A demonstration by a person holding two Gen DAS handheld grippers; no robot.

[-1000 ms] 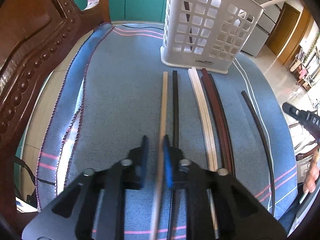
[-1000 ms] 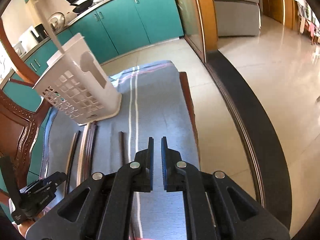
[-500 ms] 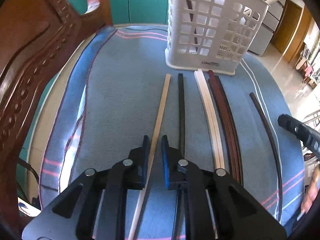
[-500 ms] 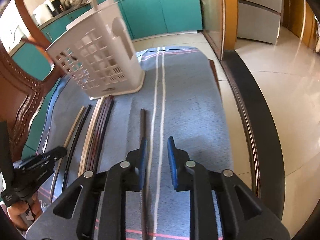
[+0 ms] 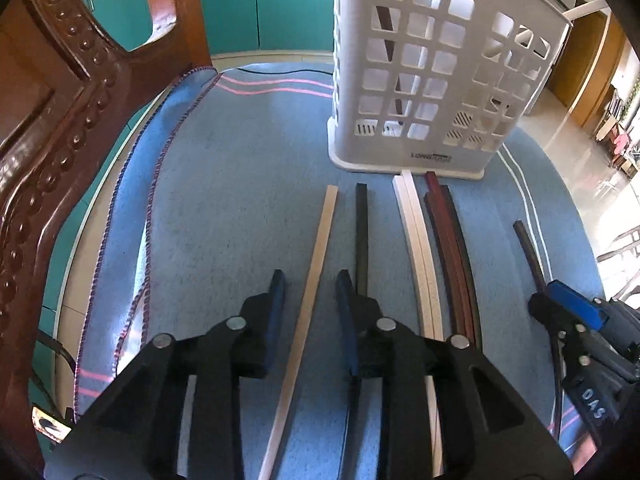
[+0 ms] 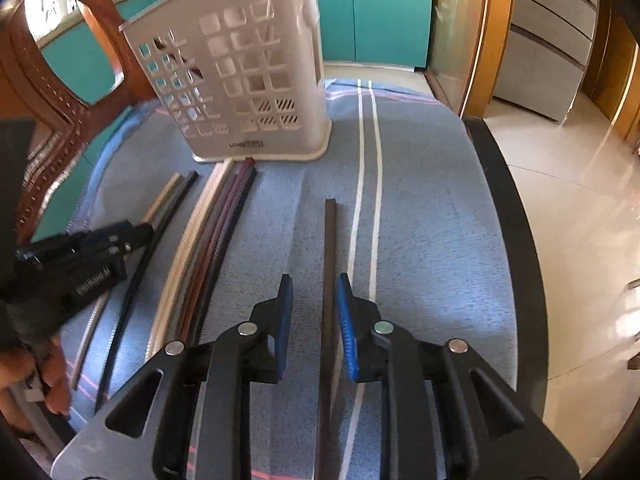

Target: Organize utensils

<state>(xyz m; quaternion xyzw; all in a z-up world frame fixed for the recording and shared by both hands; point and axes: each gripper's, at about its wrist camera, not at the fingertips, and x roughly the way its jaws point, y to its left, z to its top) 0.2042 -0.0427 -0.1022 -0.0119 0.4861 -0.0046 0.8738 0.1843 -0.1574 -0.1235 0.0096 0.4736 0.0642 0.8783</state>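
Observation:
Several chopsticks lie lengthwise on a blue cloth [image 5: 224,184] in front of a white slotted utensil basket [image 5: 436,76]. My left gripper [image 5: 310,282] is open, its jaws either side of a light wooden chopstick [image 5: 316,268] lying on the cloth. Right of it lie a black chopstick [image 5: 361,232], a cream pair [image 5: 416,236] and a dark red pair [image 5: 450,240]. My right gripper [image 6: 314,286] is open, straddling a lone dark brown chopstick [image 6: 330,248]. The basket [image 6: 244,76] holds a dark chopstick.
A carved wooden chair back [image 5: 52,120] rises at the left of the cloth. The table's dark right edge [image 6: 516,216] drops to a tiled floor. Teal cabinets [image 5: 276,4] stand behind. Each gripper shows in the other's view: right [image 5: 576,320], left [image 6: 84,252].
Both grippers have opened wider. The left one has let the light chopstick down onto the cloth. The right one has moved forward and left, over the lone dark chopstick.

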